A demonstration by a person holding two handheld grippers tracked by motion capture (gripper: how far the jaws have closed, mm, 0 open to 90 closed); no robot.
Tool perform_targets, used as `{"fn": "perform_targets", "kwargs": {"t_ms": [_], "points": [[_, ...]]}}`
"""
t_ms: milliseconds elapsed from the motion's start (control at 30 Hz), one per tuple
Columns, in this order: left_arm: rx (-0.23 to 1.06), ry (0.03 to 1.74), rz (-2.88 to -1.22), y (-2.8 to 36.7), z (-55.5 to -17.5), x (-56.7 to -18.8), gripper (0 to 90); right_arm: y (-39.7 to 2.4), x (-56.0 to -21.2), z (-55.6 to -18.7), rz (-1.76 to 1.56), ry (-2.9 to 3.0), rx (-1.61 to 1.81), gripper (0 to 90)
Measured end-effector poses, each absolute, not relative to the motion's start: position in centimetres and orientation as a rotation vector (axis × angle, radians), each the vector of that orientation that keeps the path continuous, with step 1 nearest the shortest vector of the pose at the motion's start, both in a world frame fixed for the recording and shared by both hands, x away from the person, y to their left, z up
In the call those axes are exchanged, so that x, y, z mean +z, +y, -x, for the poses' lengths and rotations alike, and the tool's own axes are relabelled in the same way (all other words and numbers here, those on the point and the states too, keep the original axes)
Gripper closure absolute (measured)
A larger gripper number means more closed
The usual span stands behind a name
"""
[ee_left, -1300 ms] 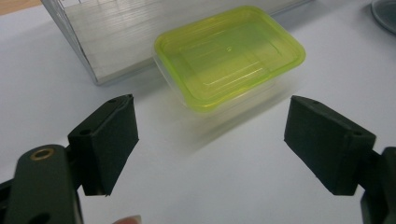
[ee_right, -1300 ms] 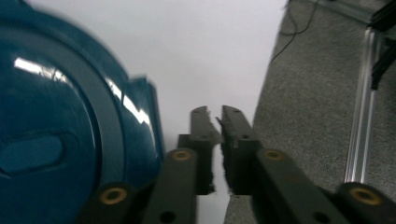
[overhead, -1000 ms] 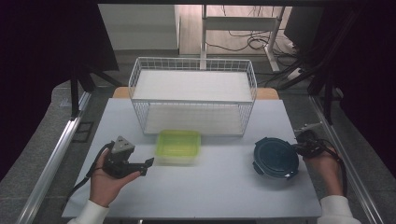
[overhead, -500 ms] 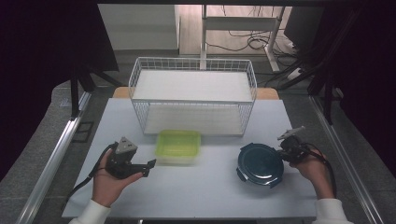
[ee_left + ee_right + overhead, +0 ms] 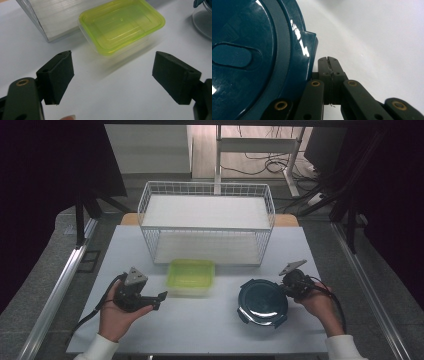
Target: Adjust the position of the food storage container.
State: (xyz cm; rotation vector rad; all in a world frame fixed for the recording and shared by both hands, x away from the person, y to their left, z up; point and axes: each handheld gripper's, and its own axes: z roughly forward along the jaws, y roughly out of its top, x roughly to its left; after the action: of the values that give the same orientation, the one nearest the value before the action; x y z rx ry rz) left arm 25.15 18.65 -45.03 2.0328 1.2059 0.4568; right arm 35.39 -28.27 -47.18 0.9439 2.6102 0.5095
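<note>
Though lidded, green box (image 5: 191,276) looks empty; round tub (image 5: 262,302) opaque.

round lidded box (image 5: 262,302): glossy dark teal | rectangular box (image 5: 190,276): see-through yellow-green | wire basket (image 5: 207,222): white | worktop (image 5: 200,325): pale grey-white | left tool (image 5: 161,298): black | right tool (image 5: 331,65): black

The round dark-teal lid (image 5: 249,62) runs off the right gripper view's left and bottom edges. In the left gripper view, the teal container (image 5: 203,21) is cut by the right edge, and the wire basket's (image 5: 53,18) base by the top.
</note>
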Motion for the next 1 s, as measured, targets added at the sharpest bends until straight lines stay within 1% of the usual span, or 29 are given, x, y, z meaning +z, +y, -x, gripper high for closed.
{"fn": "perform_targets", "kwargs": {"t_ms": [433, 900, 1000], "points": [[0.441, 1.201, -2.038, 18.4, -25.3, -45.2, 17.0, -23.6, -47.5, -34.0, -0.82, 2.657, 0.54, 88.8], [0.437, 1.204, -2.035, 18.4, -25.3, -45.2, 17.0, -17.4, -47.6, -33.0, -0.67, 2.667, 0.622, 88.8], [0.439, 1.198, -2.042, 18.4, -25.3, -45.3, 17.0, -17.4, -47.6, -33.2, -0.709, 2.667, 0.657, 88.7]]}}
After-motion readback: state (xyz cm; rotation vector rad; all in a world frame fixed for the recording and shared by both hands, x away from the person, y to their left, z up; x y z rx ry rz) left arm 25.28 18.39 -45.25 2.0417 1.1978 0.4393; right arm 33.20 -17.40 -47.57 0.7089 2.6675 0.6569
